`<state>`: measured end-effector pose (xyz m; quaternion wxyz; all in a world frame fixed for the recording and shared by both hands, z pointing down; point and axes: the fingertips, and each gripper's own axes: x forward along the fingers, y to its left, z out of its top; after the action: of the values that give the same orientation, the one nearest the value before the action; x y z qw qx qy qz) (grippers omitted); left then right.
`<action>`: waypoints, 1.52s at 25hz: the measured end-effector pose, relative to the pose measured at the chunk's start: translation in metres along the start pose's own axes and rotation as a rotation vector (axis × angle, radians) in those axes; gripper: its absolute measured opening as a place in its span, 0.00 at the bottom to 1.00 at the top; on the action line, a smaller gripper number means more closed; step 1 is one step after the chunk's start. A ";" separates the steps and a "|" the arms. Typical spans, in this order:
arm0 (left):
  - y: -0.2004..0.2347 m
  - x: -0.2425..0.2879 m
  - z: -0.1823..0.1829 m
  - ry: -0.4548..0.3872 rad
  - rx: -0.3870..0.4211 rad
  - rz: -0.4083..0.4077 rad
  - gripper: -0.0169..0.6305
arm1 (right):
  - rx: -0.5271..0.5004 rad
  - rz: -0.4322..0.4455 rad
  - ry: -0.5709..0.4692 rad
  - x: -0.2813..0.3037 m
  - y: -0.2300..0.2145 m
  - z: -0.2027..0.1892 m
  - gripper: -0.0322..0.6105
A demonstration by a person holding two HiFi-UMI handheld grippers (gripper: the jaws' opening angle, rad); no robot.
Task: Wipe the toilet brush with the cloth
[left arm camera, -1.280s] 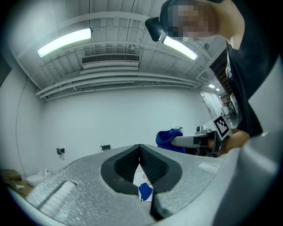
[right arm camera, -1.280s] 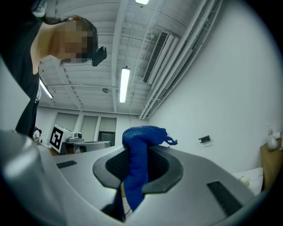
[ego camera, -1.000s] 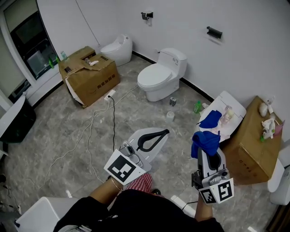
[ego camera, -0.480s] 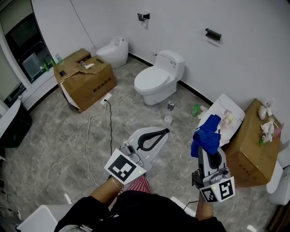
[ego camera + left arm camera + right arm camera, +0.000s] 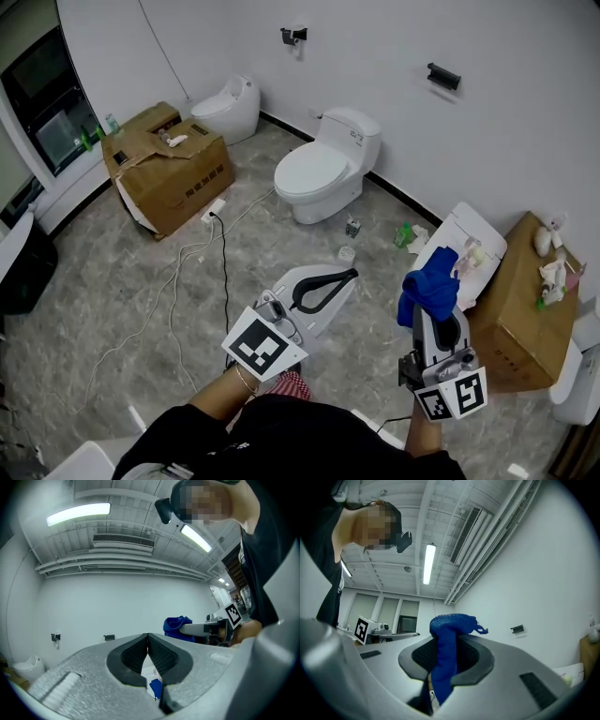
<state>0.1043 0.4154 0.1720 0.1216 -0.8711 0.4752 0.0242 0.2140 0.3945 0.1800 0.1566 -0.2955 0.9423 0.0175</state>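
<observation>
Left hand-held gripper (image 5: 349,276) is closed and empty: in its own view (image 5: 148,640) the ribbed pads meet with nothing between them. It is held low in front of the person, pointing out over the floor (image 5: 122,281) toward the toilet (image 5: 317,173).

Right hand-held gripper (image 5: 427,306) is clamped on the cloth (image 5: 429,283). In the right gripper view (image 5: 445,644) the blue cloth (image 5: 449,632) sits between the pads, bunches up over the tips and hangs down below the jaws. The two grippers are side by side and apart, and neither touches anything else.

The toilet stands against the far wall, lid down. A second toilet (image 5: 227,101) is in the back corner, next to an open cardboard box (image 5: 173,178). White cables (image 5: 183,281) trail across the grey floor. To the right, another cardboard box (image 5: 520,309) carries small items, with a white panel (image 5: 478,234) leaning just beside it. A black holder (image 5: 443,75) is fixed on the wall.
</observation>
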 end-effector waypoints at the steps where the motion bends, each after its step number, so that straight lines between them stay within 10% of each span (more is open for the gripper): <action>1: 0.006 0.001 -0.002 -0.001 -0.001 -0.002 0.04 | 0.000 -0.001 0.003 0.006 0.000 -0.002 0.17; 38: 0.162 -0.008 -0.048 0.004 -0.047 -0.104 0.04 | -0.007 -0.070 0.008 0.157 0.014 -0.053 0.17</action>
<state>-0.0392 0.3268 0.1890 0.1015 -0.8973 0.4286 0.0273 0.0694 0.3130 0.1822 0.1521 -0.3290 0.9319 0.0142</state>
